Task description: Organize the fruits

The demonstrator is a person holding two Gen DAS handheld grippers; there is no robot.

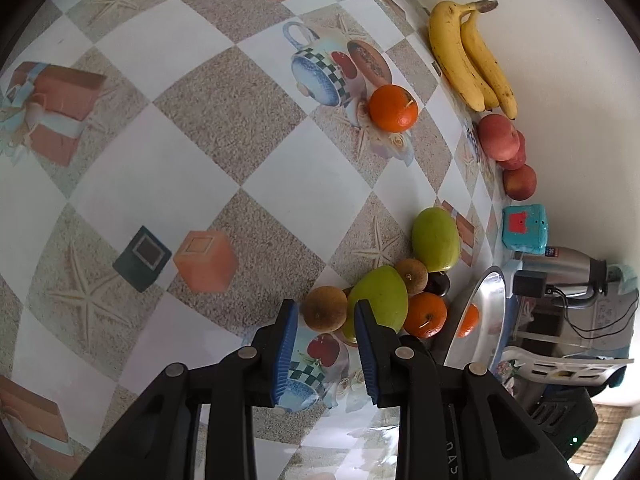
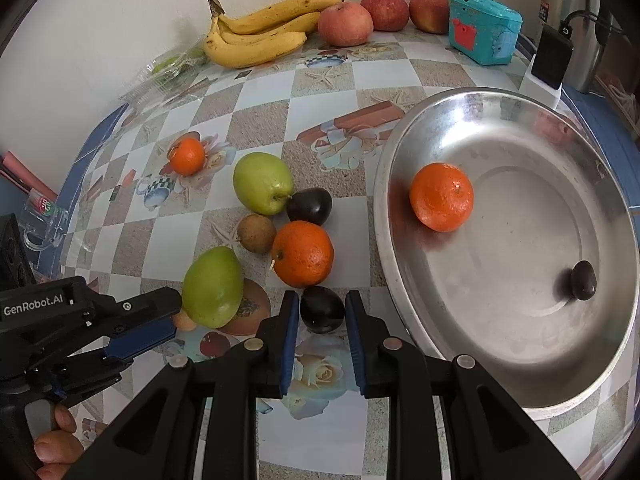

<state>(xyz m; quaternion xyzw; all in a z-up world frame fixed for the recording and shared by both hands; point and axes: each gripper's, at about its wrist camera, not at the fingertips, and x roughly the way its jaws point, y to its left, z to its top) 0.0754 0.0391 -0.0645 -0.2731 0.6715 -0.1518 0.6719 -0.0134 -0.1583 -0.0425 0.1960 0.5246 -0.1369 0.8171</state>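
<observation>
- Patterned oilcloth (image 2: 328,92) in checks, starfish and teacups covered the table, which stood against a pale wall.
- Along the wall lay a bunch of bananas (image 2: 260,30), three red apples (image 2: 346,24) and a turquoise toy box (image 2: 484,28).
- On the right sat a steel dish (image 2: 400,240) holding one orange (image 2: 442,196) and a small dark fruit (image 2: 583,280).
- Loose fruit clustered beside the dish: two green mangoes (image 2: 212,288), a second orange (image 2: 303,254), a brown kiwi (image 2: 256,233) and a dark plum (image 2: 309,206); a small orange (image 2: 186,156) lay well apart.
- Right gripper (image 2: 322,312) stood with its jaws parted around another dark plum (image 2: 322,310), the pads close but not clearly touching it.
- Left gripper (image 1: 326,320) was parted too, a second brown kiwi (image 1: 324,308) at the tips between its fingers, not gripped.
</observation>
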